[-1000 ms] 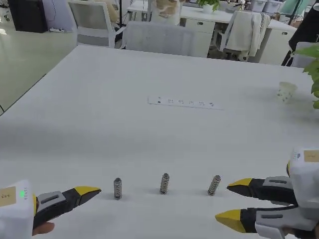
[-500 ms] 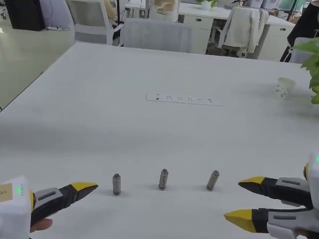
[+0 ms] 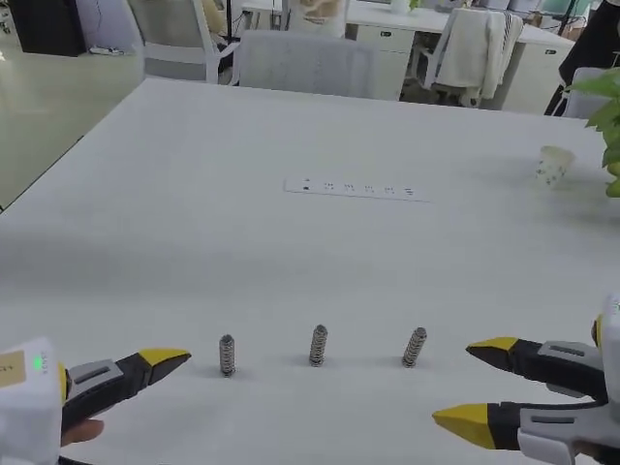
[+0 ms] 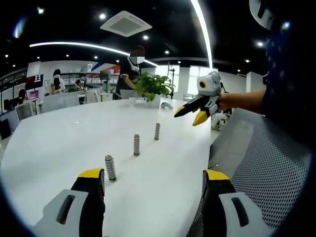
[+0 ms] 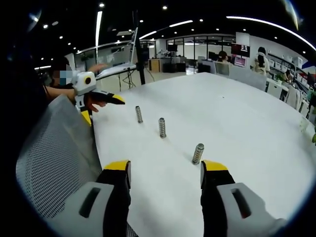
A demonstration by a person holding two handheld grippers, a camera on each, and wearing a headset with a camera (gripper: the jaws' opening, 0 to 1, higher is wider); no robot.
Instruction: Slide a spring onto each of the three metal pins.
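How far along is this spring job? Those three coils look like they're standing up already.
It looks essentially finished. The left spring, middle spring and right spring stand upright in a row on the table, apparently over pins hidden by the coils. Nothing is in hand: the left gripper and right gripper are open and empty. Nothing seems left.

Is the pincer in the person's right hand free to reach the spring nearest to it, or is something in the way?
Probably yes. The right gripper is open, and the right-hand spring stands upright just beyond its tips, with bare table between. Nothing seems to block the way.
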